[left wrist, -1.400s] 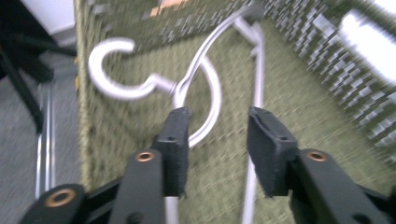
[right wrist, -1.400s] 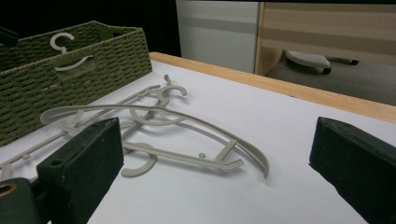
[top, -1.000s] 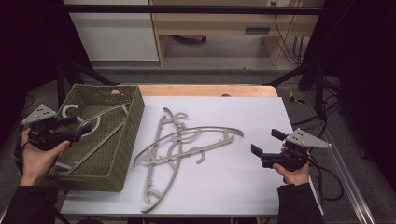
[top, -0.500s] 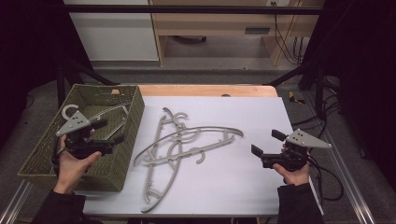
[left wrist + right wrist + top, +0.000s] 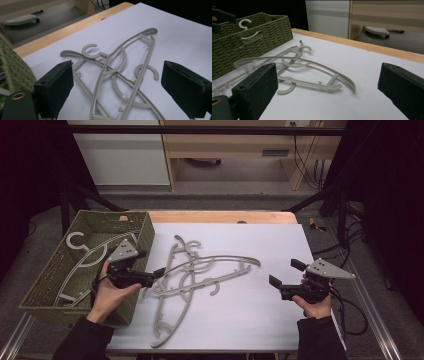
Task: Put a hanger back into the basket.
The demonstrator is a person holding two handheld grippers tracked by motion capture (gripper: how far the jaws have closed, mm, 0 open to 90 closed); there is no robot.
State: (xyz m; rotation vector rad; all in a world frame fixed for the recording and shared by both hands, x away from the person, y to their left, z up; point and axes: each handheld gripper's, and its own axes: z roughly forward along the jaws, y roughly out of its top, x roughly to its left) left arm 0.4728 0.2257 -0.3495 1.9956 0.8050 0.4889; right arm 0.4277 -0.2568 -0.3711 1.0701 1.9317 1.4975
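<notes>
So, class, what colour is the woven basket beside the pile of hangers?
Olive green. The basket shows it best in the right gripper view.

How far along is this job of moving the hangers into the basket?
Done: one grey hanger already lies in the green basket. In hand: nothing yet; the left gripper, whose jaws have just been opening, reaches empty toward the pile of hangers on the white table. Left: that tangled pile, about three hangers. The right gripper waits open.

The left tool (image 5: 152, 265) and the right tool (image 5: 283, 273) are each held level with jaws wide apart.
</notes>
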